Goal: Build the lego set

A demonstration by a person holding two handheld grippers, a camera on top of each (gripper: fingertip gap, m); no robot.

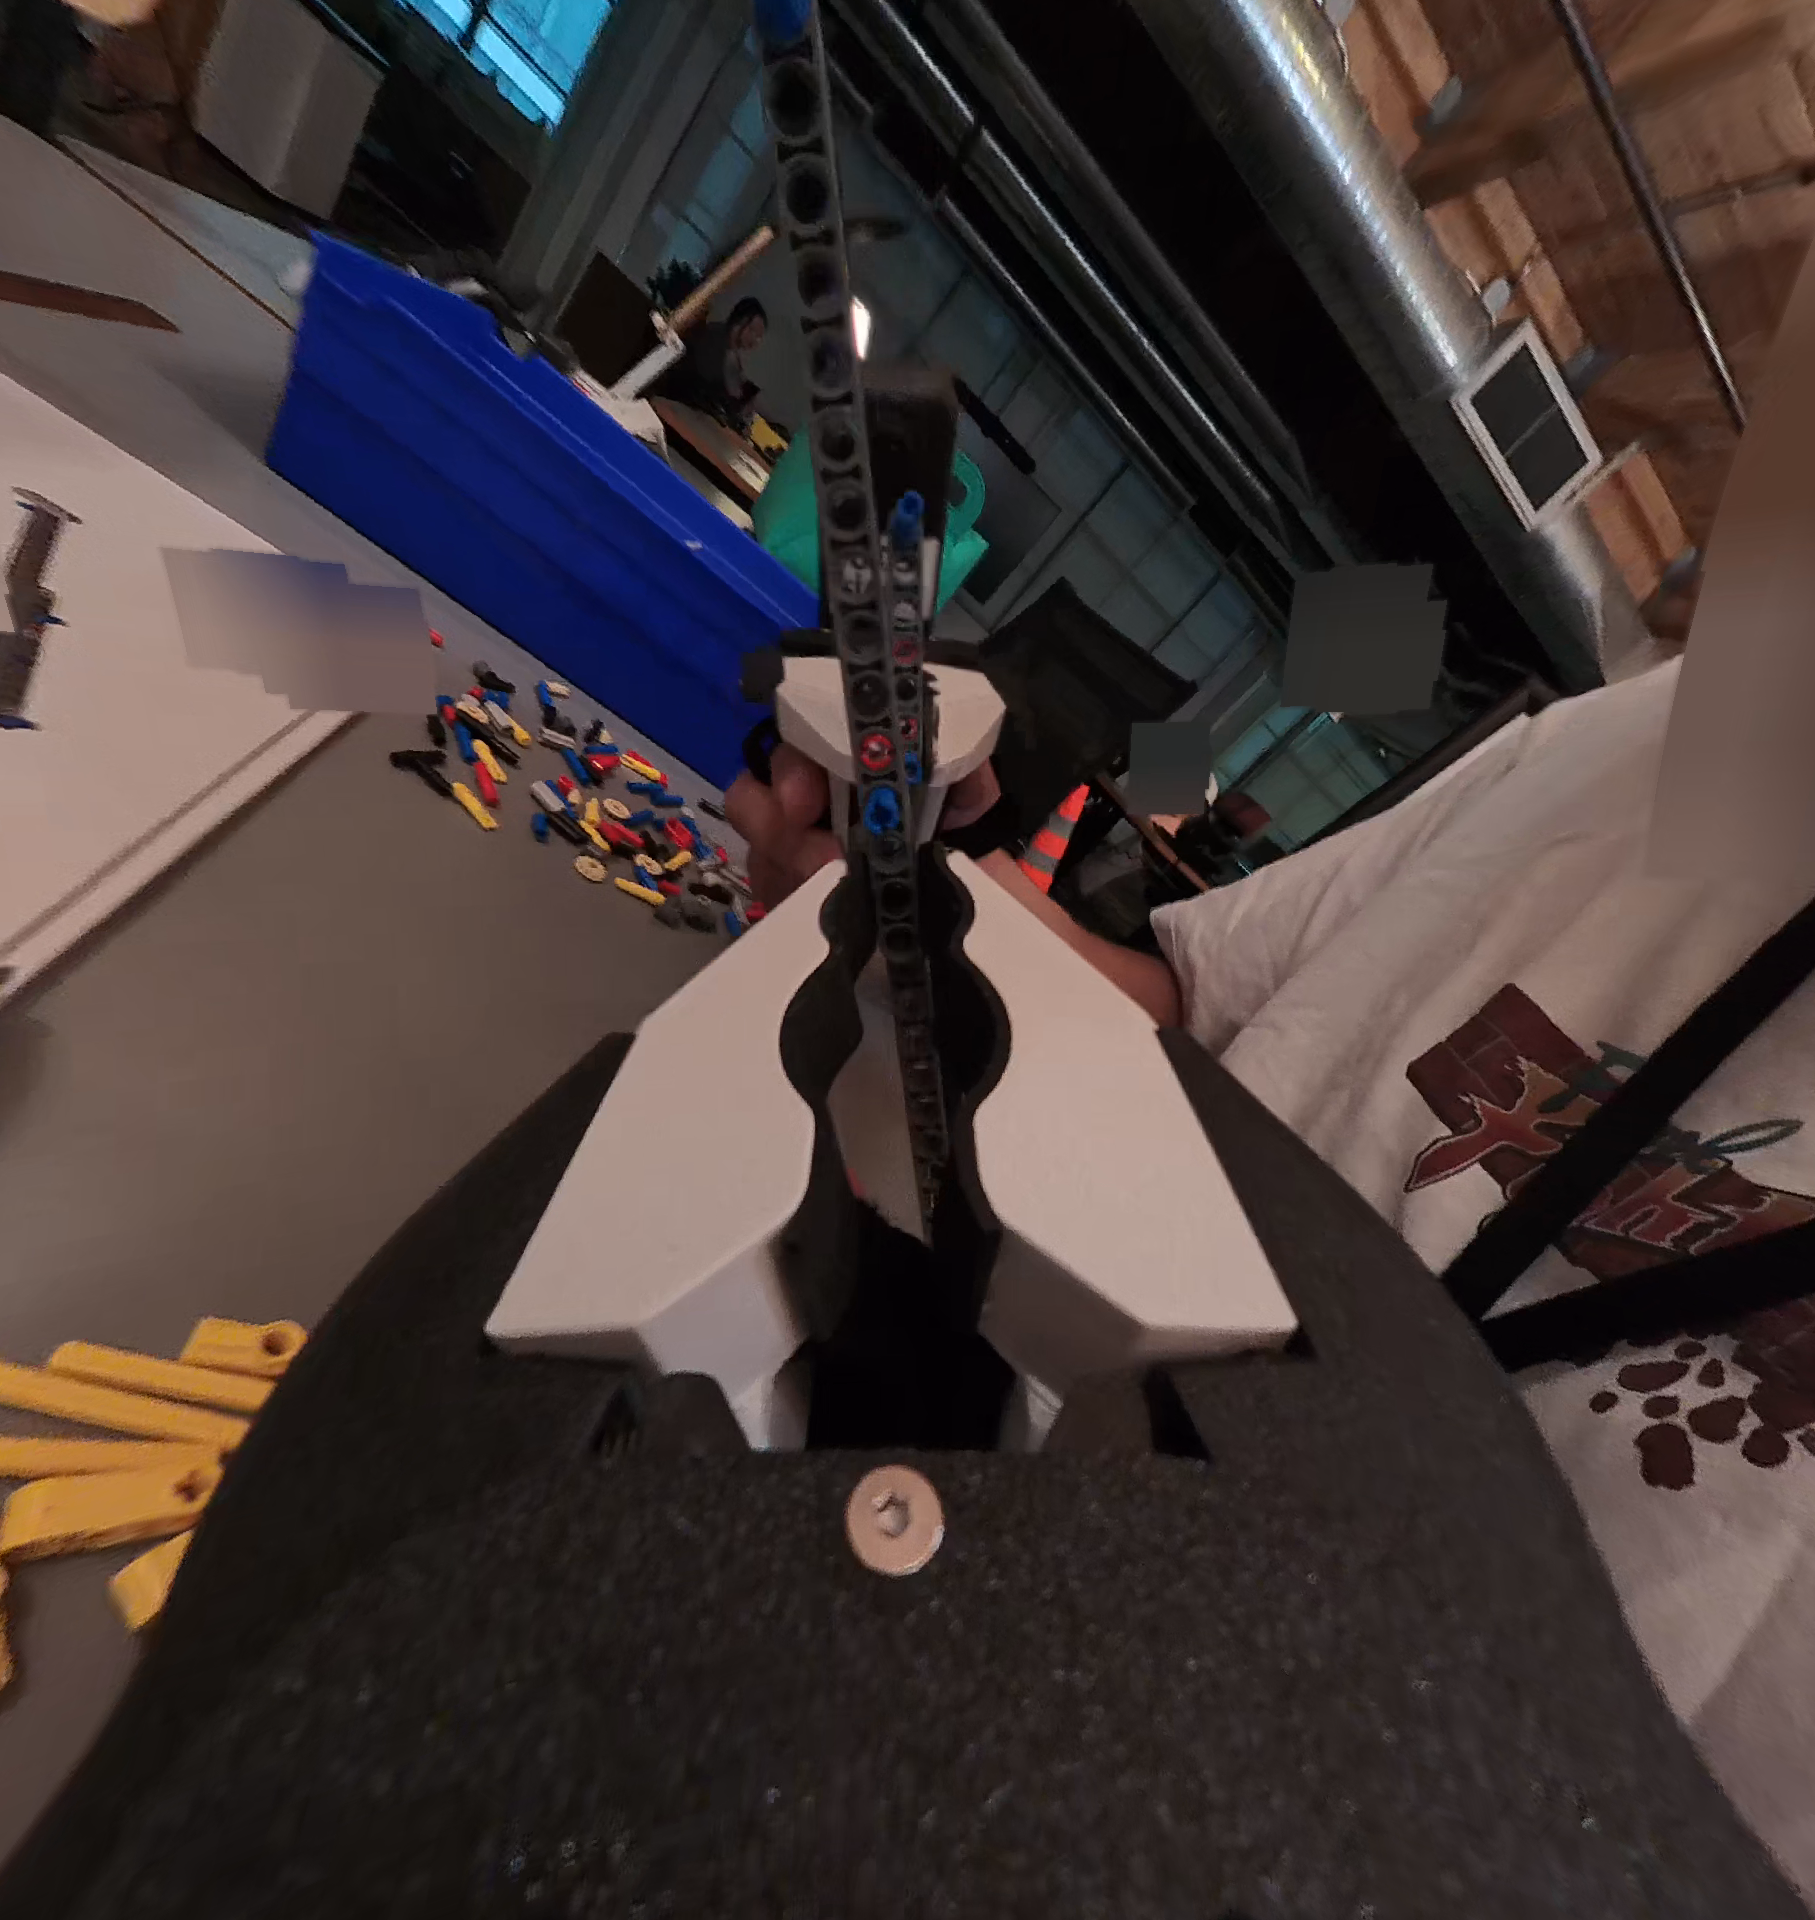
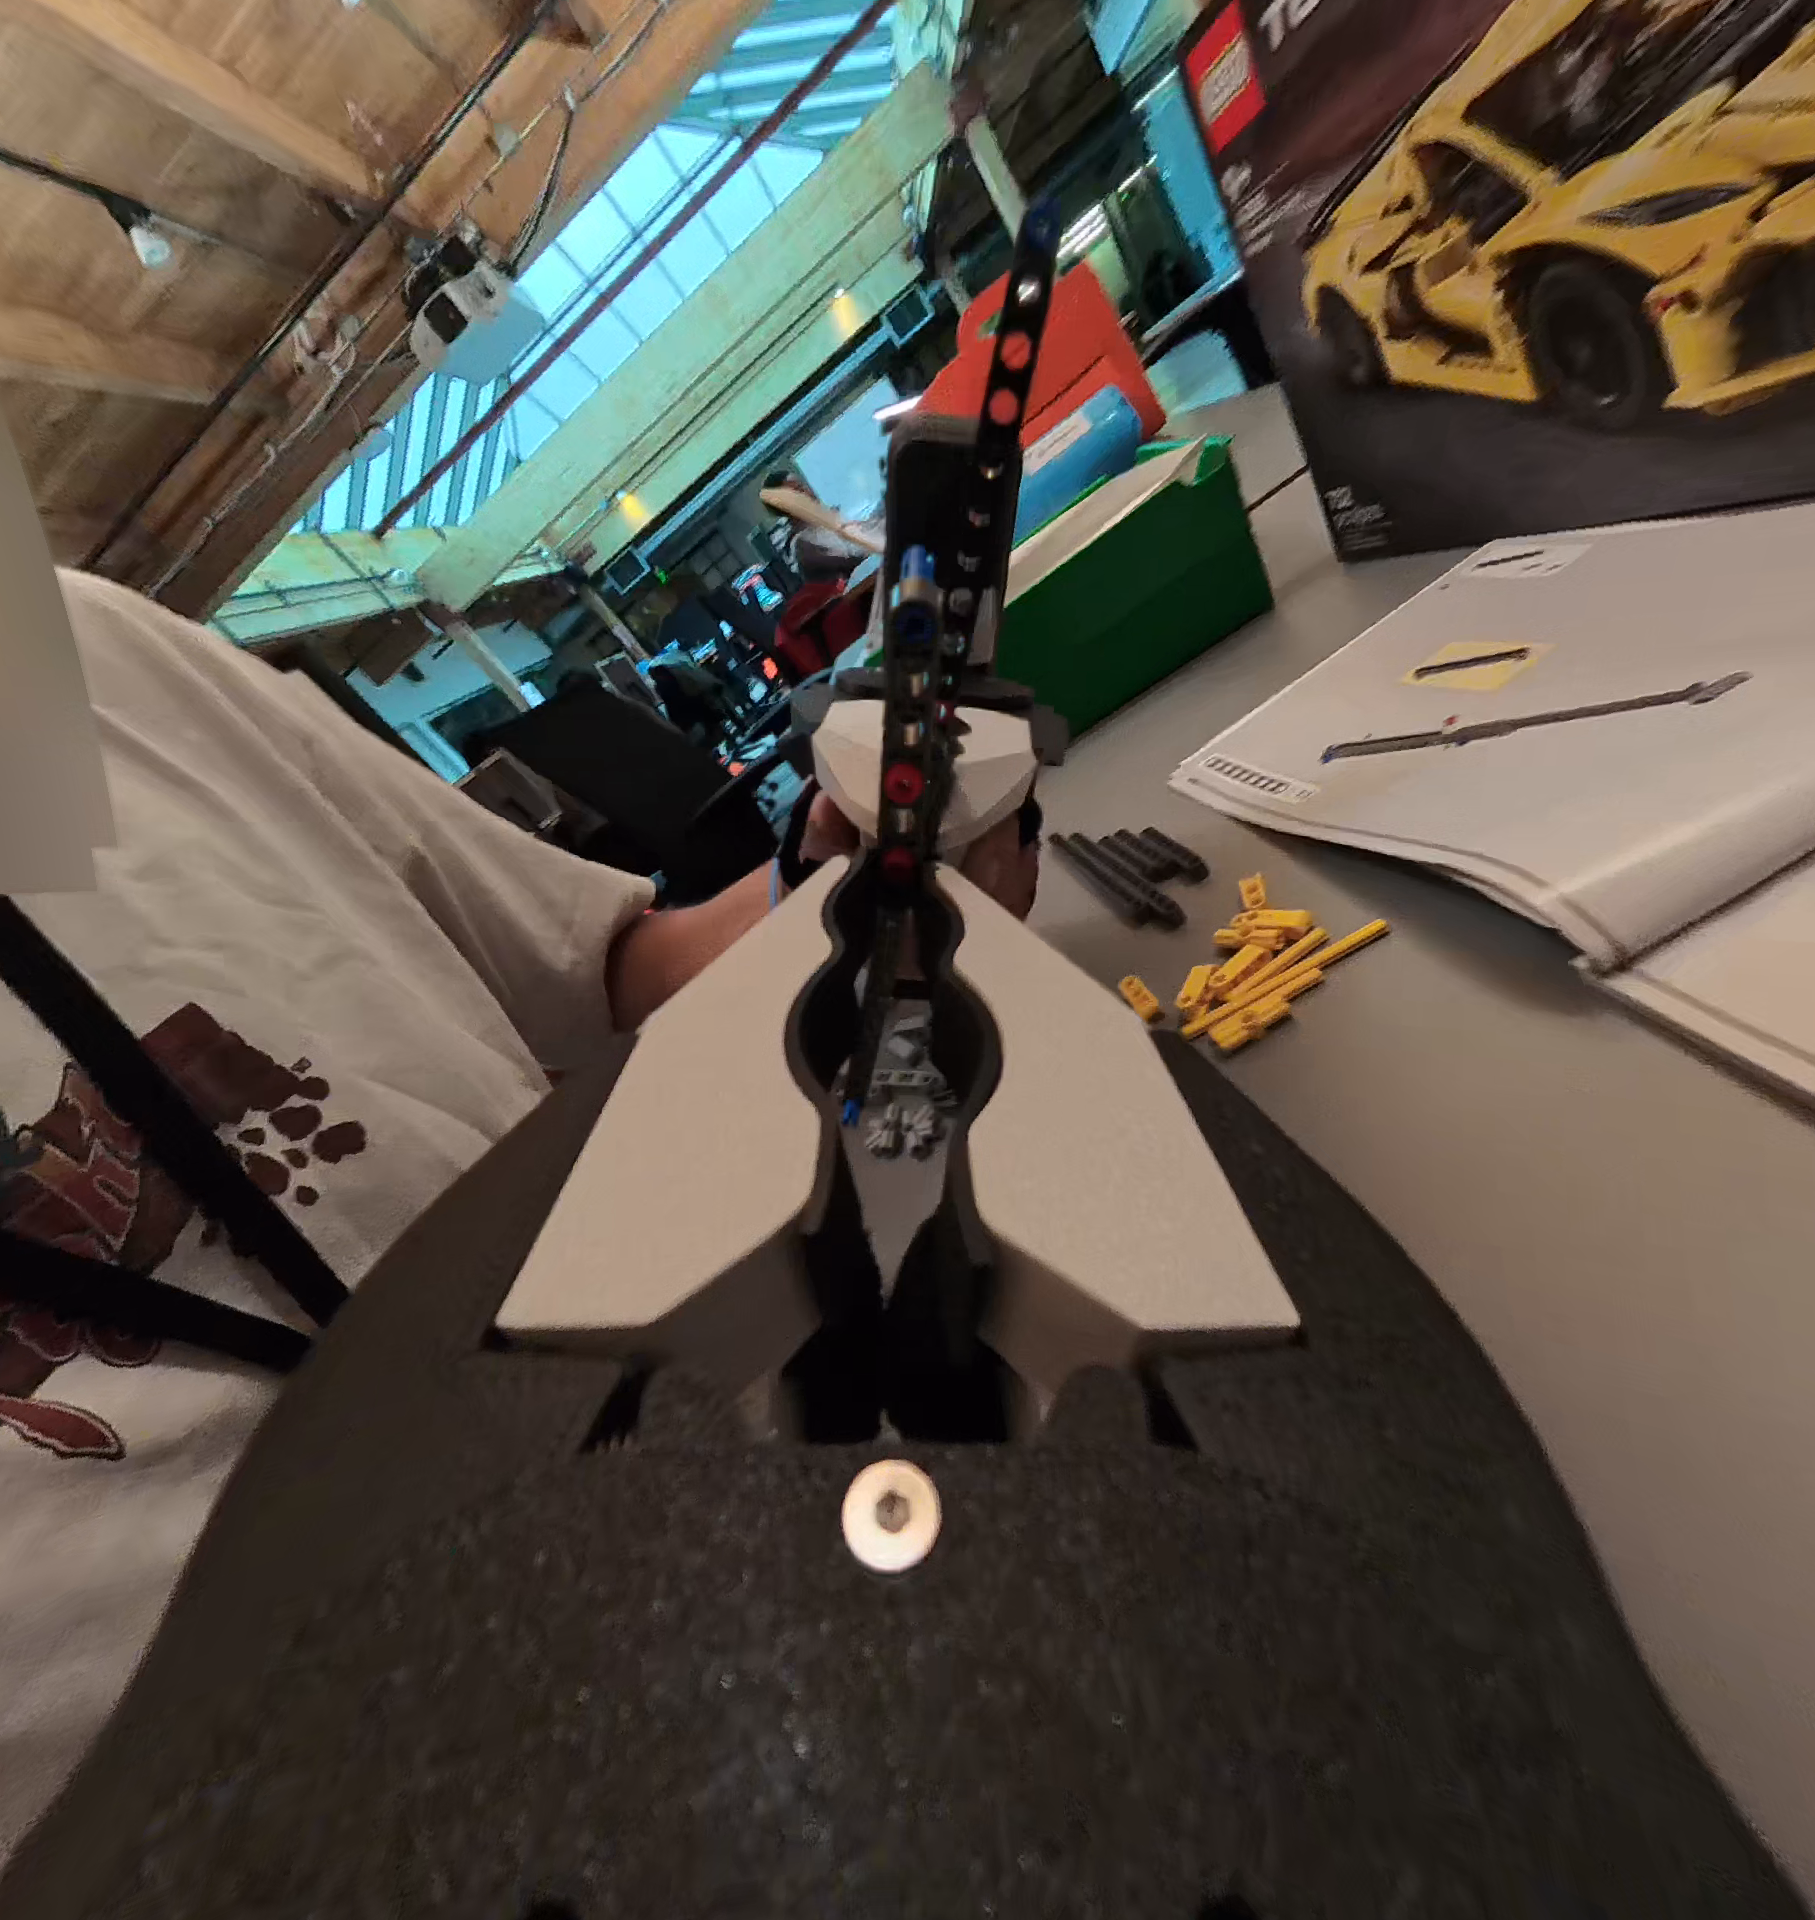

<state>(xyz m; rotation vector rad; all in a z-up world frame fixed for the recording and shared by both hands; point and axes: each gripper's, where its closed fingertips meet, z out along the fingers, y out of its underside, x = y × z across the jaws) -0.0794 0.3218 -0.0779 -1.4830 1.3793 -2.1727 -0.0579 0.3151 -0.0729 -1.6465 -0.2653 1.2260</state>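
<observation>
Between both fingers pairs: black beam (image 1: pixel 887 904), left fingers (image 1: pixel 778 1049) apparently closed on it, right likewise.

The long black beam assembly (image 1: pixel 887 790) (image 2: pixel 908 769), studded with round holes and fitted with red and blue pins, stands on edge well above the grey table (image 1: pixel 290 1039) (image 2: pixel 1454 1195), tilted steeply, a blue pin at its far tip. On that table lie a scattered heap of small red, blue, yellow and black pieces (image 1: pixel 591 779), a pile of yellow beams (image 2: pixel 1251 977) (image 1: pixel 72 1455) and, just beside the pile, a few black beams (image 2: pixel 1131 868).
</observation>
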